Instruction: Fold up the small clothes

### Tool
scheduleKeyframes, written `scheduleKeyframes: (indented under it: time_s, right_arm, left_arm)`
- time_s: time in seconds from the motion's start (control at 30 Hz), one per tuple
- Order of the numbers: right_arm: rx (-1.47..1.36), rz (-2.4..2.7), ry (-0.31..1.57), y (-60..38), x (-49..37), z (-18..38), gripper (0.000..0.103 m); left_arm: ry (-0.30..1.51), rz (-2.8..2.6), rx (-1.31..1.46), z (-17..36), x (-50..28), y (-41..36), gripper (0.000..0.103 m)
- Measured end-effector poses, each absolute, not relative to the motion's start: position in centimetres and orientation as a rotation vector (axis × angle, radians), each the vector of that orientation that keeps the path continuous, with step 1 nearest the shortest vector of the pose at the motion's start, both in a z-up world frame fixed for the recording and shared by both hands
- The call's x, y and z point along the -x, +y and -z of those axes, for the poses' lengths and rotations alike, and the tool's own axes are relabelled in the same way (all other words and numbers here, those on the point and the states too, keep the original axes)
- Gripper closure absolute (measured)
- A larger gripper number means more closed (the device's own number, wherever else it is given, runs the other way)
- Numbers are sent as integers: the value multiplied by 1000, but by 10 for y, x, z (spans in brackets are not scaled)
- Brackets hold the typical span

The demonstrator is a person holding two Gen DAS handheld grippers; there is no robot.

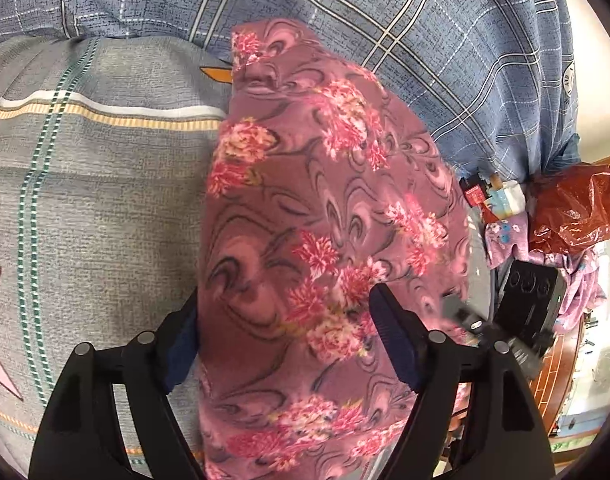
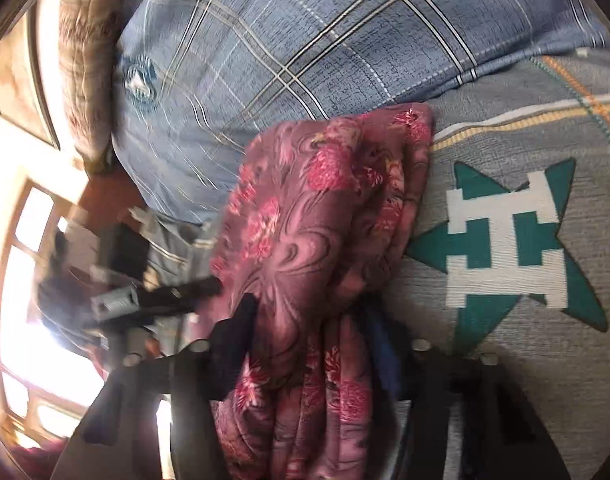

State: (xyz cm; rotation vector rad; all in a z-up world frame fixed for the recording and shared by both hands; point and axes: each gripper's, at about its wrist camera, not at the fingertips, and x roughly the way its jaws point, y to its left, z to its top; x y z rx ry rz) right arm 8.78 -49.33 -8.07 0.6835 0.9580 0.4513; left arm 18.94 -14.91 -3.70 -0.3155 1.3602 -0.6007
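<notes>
Grey patterned bedspread (image 1: 97, 208) bearing mauve floral garment (image 1: 325, 220), bunched between spread left gripper (image 1: 283, 340) and right gripper (image 2: 309, 344), the latter's grip indeterminate.

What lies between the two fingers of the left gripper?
The pink floral fleece garment fills the gap of the left gripper, lying on the grey patterned bedsheet; the left wrist view shows it.

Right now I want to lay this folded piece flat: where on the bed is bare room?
Bare grey bedspread lies left of the floral garment, bordered by the blue plaid pillow above; the right wrist view shows it clear around the teal star. The garment's other side is crowded: red plastic bag, pink clothes and small items at the bed's edge.
</notes>
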Motion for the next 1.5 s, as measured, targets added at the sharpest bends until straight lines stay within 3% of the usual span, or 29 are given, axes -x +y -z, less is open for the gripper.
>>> scheduleKeyframes:
  time_s: [0.1,0.17,0.23,0.4,0.6,0.7,0.83,1.07,1.13,1.17,1.2,1.23,1.27,1.3,1.43,1.47,1.5]
  right_arm:
    - [-571,-425,934,-478,-91,76,67]
    - [-551,-406,924,-473,-94,74,75]
    - [-539,-402,898,-469,-92,62,78]
    - [-513,-434,841,-453,-78,27,79]
    - [-487,-503,727,-416,-68,-32,79]
    - [-436,-527,692,-382,-73,-52,79]
    - [-392,-560,721,-342,-85,-39,79]
    - [-337,-511,886,-305,-95,39,79]
    - [-265,-443,919,-307,-94,55,72]
    - [-252,-423,919,-313,-95,61,58]
    - [-246,-394,914,-321,-94,65,48]
    - [-250,-377,916,-328,-95,68,46]
    - [-262,-378,921,-332,-99,70,45]
    - [-293,-383,928,-337,-100,72,45]
    - [-362,-359,948,-341,-90,57,41]
    - [-362,-345,944,-342,-82,50,36]
    - [-360,-330,942,-342,-77,44,19]
  left_arm:
    - [1346,531,273,37,-188,-155,61]
    - [1334,508,275,31,-187,-156,75]
    - [1308,520,276,16,-184,-155,81]
    - [1214,564,280,-33,-173,-141,82]
    - [1075,576,325,-90,-160,-87,82]
    - [1032,521,316,-94,-155,-56,81]
    - [1068,442,324,-65,-154,-20,81]
    - [1234,314,310,28,-156,7,81]
    - [1225,329,314,36,-156,10,72]
    - [1220,331,314,37,-156,10,68]
    - [1217,325,298,39,-157,9,57]
    - [1209,306,265,40,-157,7,43]
    - [1202,289,240,40,-156,6,37]
    - [1193,274,228,41,-155,6,33]
    - [1176,308,227,33,-136,19,34]
    - [1157,305,195,29,-128,22,33]
    - [1142,293,155,26,-120,24,25]
